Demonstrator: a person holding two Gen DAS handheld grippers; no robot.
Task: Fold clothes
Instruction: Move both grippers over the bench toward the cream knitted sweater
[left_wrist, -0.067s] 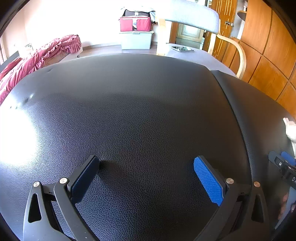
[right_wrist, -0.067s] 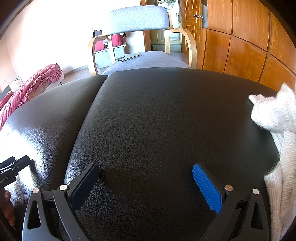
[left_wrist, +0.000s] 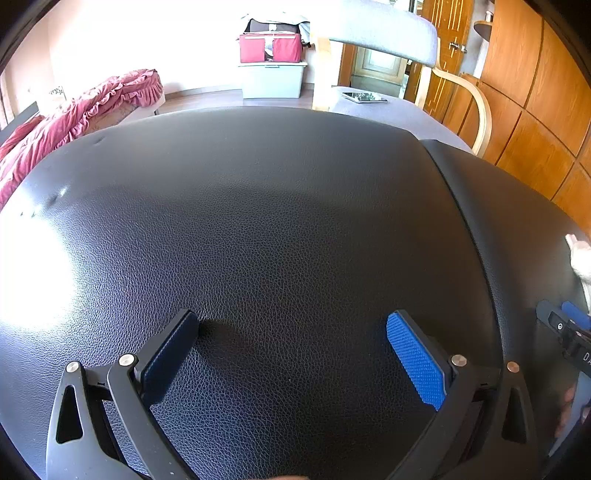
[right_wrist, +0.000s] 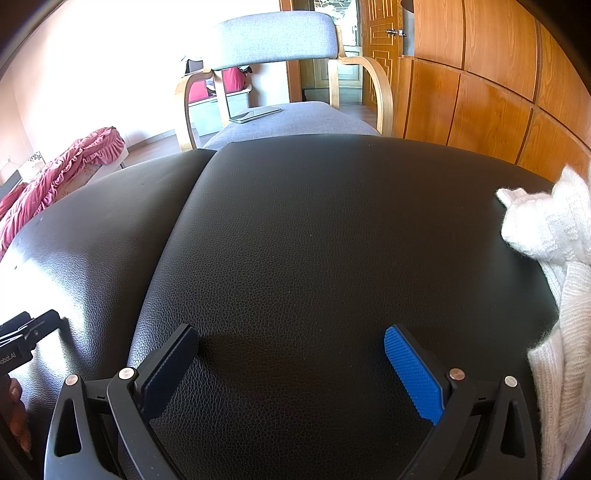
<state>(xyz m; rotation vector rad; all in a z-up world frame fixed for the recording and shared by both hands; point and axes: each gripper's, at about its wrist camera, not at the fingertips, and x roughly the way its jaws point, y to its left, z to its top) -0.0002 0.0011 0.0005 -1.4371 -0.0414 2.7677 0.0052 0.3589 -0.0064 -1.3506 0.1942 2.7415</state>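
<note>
both grippers spread wide, empty, over black leather cushion (right_wrist: 314, 240). white knit garment (right_wrist: 554, 295) bunched at cushion's right edge, just right of right gripper (right_wrist: 291, 354) (nearer arm); left gripper (left_wrist: 291, 343) well apart.

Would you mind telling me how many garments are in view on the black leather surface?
1: a white knit garment bunched at the right edge of the black leather surface, beside the open right gripper. It runs out of frame, so more may be hidden.

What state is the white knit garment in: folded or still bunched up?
Not folded: the white knit garment lies crumpled in a loose heap at the right edge of the black leather cushion, untouched by either tool.
</note>
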